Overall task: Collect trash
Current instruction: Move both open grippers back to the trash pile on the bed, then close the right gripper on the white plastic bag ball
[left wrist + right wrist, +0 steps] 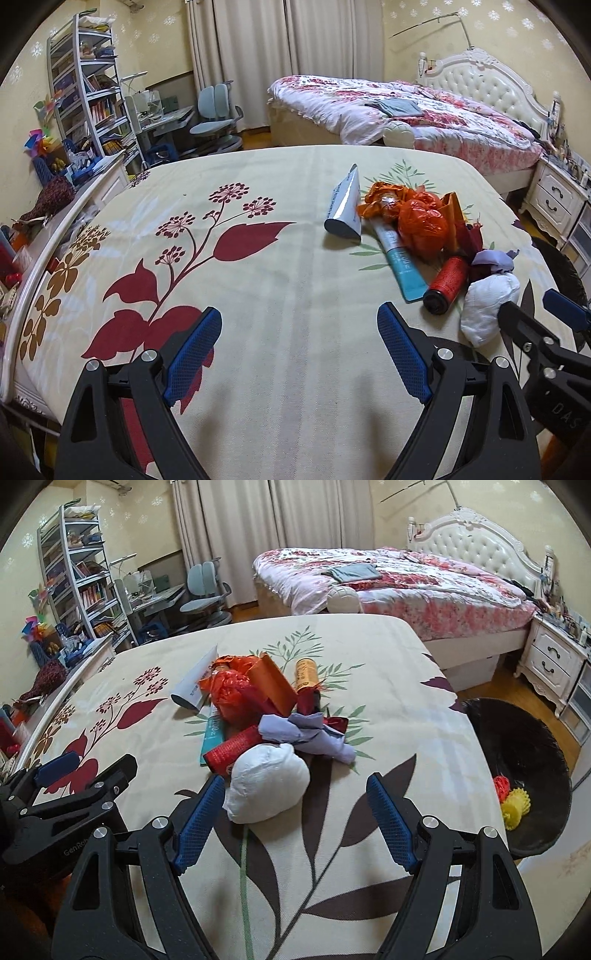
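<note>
A heap of trash lies on the flowered cloth (369, 686): a white crumpled wad (267, 784), a red cylinder (236, 751), lilac paper (306, 734), a red plastic bag (232, 694), an orange box (273, 685), a teal tube (400, 264) and a white tube (345, 206). My right gripper (295, 805) is open, with the white wad just beyond its left fingertip. My left gripper (301, 330) is open and empty over bare cloth, left of the heap. The wad also shows in the left wrist view (487, 306).
A black bin (528, 753) holding a red and a yellow ball stands past the cloth's right edge. A pink bed (388, 587) lies behind. A bookshelf (85, 85), desk and chair are at the back left. A white nightstand (550, 664) is at the right.
</note>
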The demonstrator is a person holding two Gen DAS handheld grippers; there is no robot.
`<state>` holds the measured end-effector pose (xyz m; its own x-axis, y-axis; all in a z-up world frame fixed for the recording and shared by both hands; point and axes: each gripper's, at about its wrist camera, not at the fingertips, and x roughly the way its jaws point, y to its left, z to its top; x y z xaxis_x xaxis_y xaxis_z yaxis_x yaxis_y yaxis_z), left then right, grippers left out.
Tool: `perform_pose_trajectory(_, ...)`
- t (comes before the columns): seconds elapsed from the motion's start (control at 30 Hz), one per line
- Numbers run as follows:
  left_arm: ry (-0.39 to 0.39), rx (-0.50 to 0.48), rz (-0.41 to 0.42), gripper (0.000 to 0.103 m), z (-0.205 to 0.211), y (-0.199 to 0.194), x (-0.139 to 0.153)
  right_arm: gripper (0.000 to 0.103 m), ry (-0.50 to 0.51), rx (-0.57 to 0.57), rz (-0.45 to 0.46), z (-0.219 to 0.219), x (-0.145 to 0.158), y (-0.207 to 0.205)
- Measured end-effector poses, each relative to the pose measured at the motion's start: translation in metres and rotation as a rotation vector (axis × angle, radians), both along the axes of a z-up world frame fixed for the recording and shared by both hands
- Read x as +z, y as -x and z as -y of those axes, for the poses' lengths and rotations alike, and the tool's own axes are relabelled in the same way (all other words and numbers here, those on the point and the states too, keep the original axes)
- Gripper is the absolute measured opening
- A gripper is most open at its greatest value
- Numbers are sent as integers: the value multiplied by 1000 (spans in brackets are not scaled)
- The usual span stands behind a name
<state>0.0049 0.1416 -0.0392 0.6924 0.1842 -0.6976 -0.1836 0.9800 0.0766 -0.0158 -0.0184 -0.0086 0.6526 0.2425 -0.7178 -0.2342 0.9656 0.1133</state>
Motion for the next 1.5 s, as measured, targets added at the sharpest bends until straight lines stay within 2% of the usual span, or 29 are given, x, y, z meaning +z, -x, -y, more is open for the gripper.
perform_pose_trajectory(0.1,6,1,-1,86,-1,0,-1,74,-3,12,-18,-8,-6,-5)
perform_pose_trajectory(0.23,7,-4,-2,86,0,0,-2,46,-9,27,-52,-12,-12,-10)
perform_pose_trajectory(0.33,8,-16,-1,86,4,0,-1,42,-13,38,-48,-11,-10,-6)
perform_pose_trajectory(0.53,4,-41,4,86,17,-2,0,40,9,41,-38,-3,-4,5)
perform_pose_trajectory(0.73,-4,-64,4,86,30,-5,0,40,43,-5,-16,20,3,8)
perform_pose_trajectory(1.03,-9,-102,-4,86,46,-11,-4,41,190,-40,-30,49,0,-4)
perform_pose_trajectory(1.17,-13,-116,-5,86,54,-15,-6,41,149,-52,-55,55,-10,-16)
perform_pose_trajectory(1.5,-12,-146,-15,86,66,-29,-10,41,95,-68,-26,54,-17,-28)
